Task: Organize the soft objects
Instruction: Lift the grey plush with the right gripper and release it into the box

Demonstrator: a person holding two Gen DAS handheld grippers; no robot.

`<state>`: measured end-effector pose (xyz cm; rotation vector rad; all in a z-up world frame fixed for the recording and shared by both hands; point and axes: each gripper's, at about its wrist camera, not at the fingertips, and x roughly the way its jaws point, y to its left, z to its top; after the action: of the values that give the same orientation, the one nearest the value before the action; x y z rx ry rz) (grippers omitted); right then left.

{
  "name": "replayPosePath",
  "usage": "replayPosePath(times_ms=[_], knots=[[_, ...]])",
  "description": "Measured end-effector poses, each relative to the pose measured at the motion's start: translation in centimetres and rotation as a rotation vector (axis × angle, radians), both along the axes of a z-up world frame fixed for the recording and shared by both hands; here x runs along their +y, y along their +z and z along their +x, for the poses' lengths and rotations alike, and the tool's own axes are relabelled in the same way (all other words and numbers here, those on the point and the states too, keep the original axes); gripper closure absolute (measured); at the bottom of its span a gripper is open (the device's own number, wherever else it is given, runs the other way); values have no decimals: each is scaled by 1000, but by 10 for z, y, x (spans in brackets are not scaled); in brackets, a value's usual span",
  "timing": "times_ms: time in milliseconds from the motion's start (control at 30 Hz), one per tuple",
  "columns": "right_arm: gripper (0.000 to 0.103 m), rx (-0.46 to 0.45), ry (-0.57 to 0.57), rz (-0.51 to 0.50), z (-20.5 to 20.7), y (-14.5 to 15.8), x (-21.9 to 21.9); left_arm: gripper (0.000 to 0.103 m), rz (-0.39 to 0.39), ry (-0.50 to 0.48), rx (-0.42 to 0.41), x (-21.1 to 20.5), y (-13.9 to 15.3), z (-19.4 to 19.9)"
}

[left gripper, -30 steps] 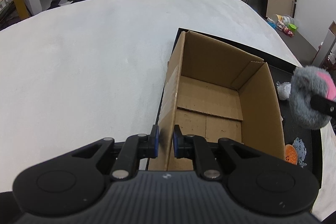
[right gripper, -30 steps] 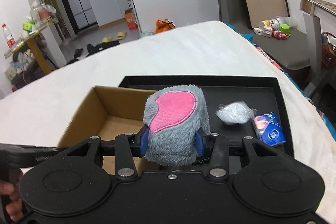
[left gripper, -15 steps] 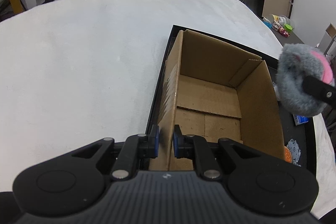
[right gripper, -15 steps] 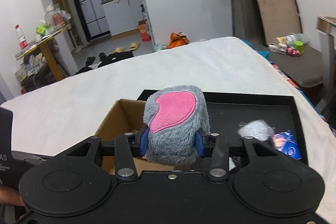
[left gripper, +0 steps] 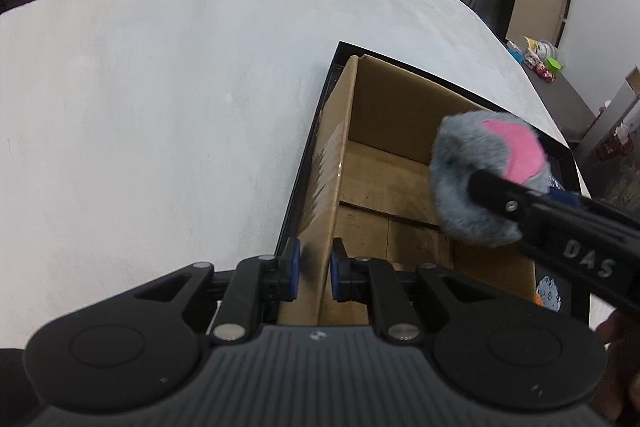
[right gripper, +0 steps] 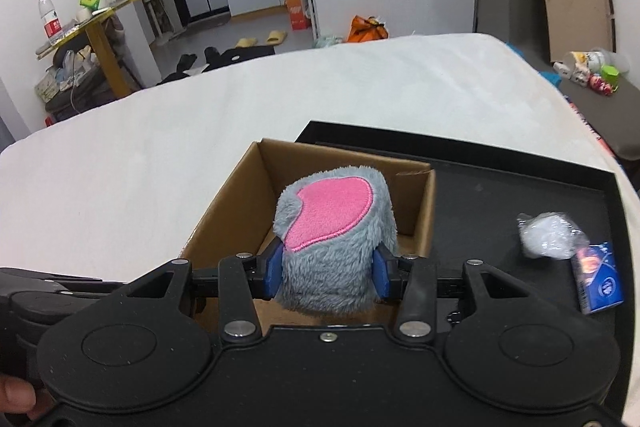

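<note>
My right gripper (right gripper: 326, 273) is shut on a grey plush toy with a pink patch (right gripper: 340, 227) and holds it above the open cardboard box (right gripper: 224, 219). In the left wrist view the plush toy (left gripper: 476, 179) hangs over the box's right side. My left gripper (left gripper: 312, 275) is shut on the left wall of the cardboard box (left gripper: 328, 187), near its front corner. The box stands in a black tray (right gripper: 500, 195) on a white table.
On the tray to the right of the box lie a white wrapped ball (right gripper: 548, 235) and a blue packet (right gripper: 598, 279). A small blue and orange item (left gripper: 548, 293) lies at the tray's front. The white table (left gripper: 160, 107) spreads left and beyond.
My right gripper has carried the plush toy leftward, from beside the box to over its inside. My left gripper keeps its hold on the box wall.
</note>
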<state>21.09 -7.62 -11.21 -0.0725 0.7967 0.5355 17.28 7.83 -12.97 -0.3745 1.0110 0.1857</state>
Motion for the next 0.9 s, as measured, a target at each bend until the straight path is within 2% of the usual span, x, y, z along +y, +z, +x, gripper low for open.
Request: replayPosePath(times_ms=[233, 367, 500, 733, 800, 900], knots=[[59, -5, -6, 19, 2, -1, 12, 90, -35, 30, -4, 6, -1, 0], [49, 7, 3, 65, 4, -2, 14, 89, -43, 30, -4, 7, -2, 0], [49, 15, -7, 37, 4, -5, 13, 89, -50, 30, -1, 8, -2, 0], [49, 11, -31, 51, -3, 2, 3, 88, -43, 20, 1, 6, 2, 0], [49, 3, -39, 68, -8, 7, -3, 85, -22, 19, -1, 5, 4, 0], [49, -23, -71, 66, -12, 12, -9, 71, 10, 17, -6, 1, 9, -1]])
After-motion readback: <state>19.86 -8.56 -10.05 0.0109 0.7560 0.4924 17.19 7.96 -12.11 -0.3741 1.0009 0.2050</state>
